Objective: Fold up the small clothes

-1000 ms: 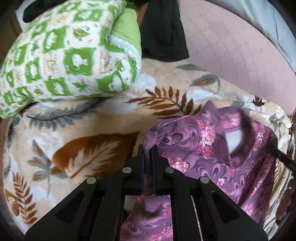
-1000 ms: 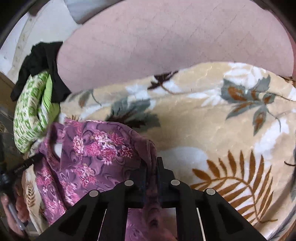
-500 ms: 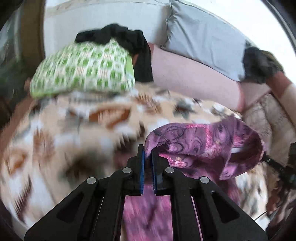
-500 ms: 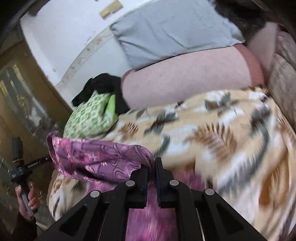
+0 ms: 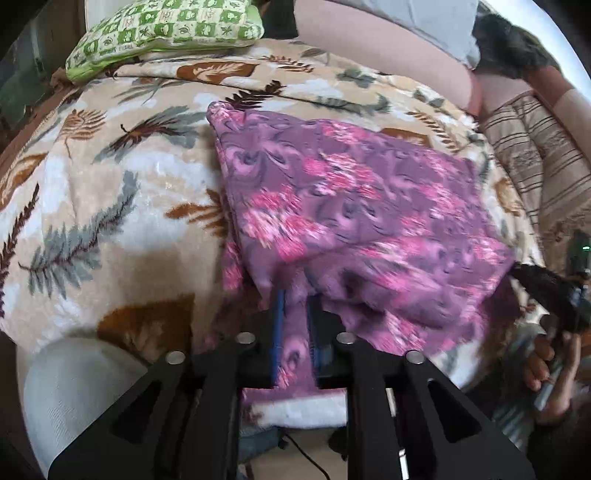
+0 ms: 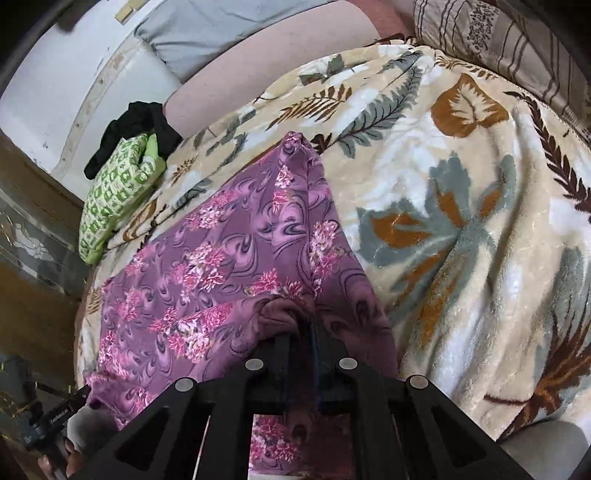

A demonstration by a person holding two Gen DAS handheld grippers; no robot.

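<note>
A purple floral garment [image 5: 354, 206] lies spread on the leaf-print blanket [image 5: 122, 206], its far end toward the pillows. My left gripper [image 5: 294, 310] is shut on its near left corner, cloth pinched between the blue pads. The same garment fills the lower left of the right wrist view [image 6: 229, 266]. My right gripper [image 6: 303, 332] is shut on its near right corner, where the cloth bunches. The other gripper [image 5: 554, 291] shows at the right edge of the left wrist view, blurred.
A green patterned pillow [image 5: 166, 33] lies at the far left of the bed with a black garment [image 6: 136, 129] behind it. A pink bolster [image 6: 266, 62], a grey pillow [image 6: 221, 26] and a striped cushion [image 5: 535, 155] line the far side. The blanket's near edge hangs over the bed front.
Both grippers carried the garment up off the blanket, then pulled it back and down. It now lies spread flat with the near corners still held.
</note>
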